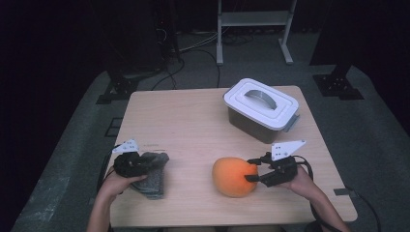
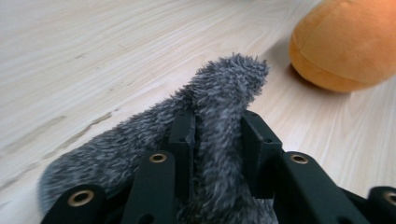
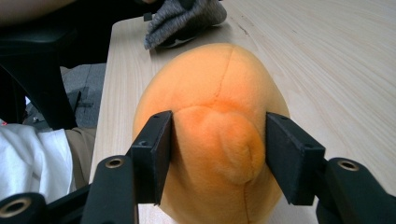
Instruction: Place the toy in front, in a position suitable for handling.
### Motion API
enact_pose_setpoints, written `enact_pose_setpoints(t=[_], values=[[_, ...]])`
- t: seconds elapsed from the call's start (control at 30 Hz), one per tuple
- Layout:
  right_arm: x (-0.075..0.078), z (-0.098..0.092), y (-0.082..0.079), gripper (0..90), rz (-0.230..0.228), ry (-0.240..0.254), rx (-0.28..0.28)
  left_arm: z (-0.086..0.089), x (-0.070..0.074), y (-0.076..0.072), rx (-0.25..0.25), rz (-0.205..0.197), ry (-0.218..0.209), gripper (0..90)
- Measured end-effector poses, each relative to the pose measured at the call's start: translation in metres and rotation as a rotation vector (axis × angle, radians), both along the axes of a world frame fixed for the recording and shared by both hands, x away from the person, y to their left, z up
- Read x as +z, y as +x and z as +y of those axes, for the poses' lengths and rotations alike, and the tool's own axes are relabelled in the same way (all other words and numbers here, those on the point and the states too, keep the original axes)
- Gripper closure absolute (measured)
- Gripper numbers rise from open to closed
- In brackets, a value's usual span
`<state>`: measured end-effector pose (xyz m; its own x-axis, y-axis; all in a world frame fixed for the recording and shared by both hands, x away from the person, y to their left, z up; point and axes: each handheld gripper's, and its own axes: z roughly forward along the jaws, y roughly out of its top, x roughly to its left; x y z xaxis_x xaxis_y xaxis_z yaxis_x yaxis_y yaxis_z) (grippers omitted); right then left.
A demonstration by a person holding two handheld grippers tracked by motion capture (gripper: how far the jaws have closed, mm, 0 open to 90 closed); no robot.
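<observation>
Left gripper point(image 1: 145, 163), jaws pinching a fold of grey fuzzy cloth point(image 1: 153, 175) near the table's point(image 1: 193, 121) front-left edge | right gripper point(image 1: 254, 170), jaws clamped on the end of an orange plush toy point(image 1: 233, 176) lying front-centre | white lidded box point(image 1: 261, 104) stands far right, well apart

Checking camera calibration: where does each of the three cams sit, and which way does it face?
High view: above the person's side, facing forward and down on the table; both forearms, left tool, right tool.
Left gripper view: rides the left tool, looks along jaws pinching the grey fuzzy cloth.
Right gripper view: rides the right tool, looks along jaws clamping the orange plush toy; a white sleeve shows at its left.
Shared: all three show cloth and plush.
</observation>
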<state>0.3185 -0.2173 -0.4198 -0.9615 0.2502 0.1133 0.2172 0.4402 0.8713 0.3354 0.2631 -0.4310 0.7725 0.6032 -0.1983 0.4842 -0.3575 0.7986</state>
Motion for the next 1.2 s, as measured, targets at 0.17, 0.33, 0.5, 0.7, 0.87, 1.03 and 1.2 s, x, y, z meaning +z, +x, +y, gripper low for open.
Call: enact_pose_setpoints(t=[0.17, 0.33, 0.5, 0.7, 0.87, 1.03, 1.2], values=[[0.001, -0.001, -0.003, 41.0, -0.001, -0.003, -0.007, -0.013, -0.009, 0.001, -0.001, -0.001, 0.014, 58.9], [0.003, -0.001, -0.006, 39.5, -0.002, -0.002, -0.018, -0.022, -0.011, -0.005, -0.019, -0.014, 0.043, 50.9], [0.010, -0.002, -0.007, 37.6, 0.000, 0.010, -0.024, -0.023, -0.008, -0.010, -0.015, -0.029, 0.023, 44.9], [0.022, 0.009, -0.003, 32.7, 0.015, 0.019, -0.019, -0.021, -0.007, -0.010, -0.001, -0.029, 0.014, 39.6], [0.024, 0.035, 0.003, 30.2, 0.059, -0.024, 0.025, -0.022, -0.007, -0.011, -0.006, -0.029, 0.017, 37.5], [0.014, 0.048, 0.004, 29.9, 0.103, -0.070, 0.060, -0.021, -0.008, -0.012, -0.005, -0.022, 0.012, 36.5], [0.004, 0.042, 0.003, 45.5, 0.141, -0.088, 0.049, -0.024, -0.008, -0.012, -0.012, -0.017, 0.012, 35.7]])
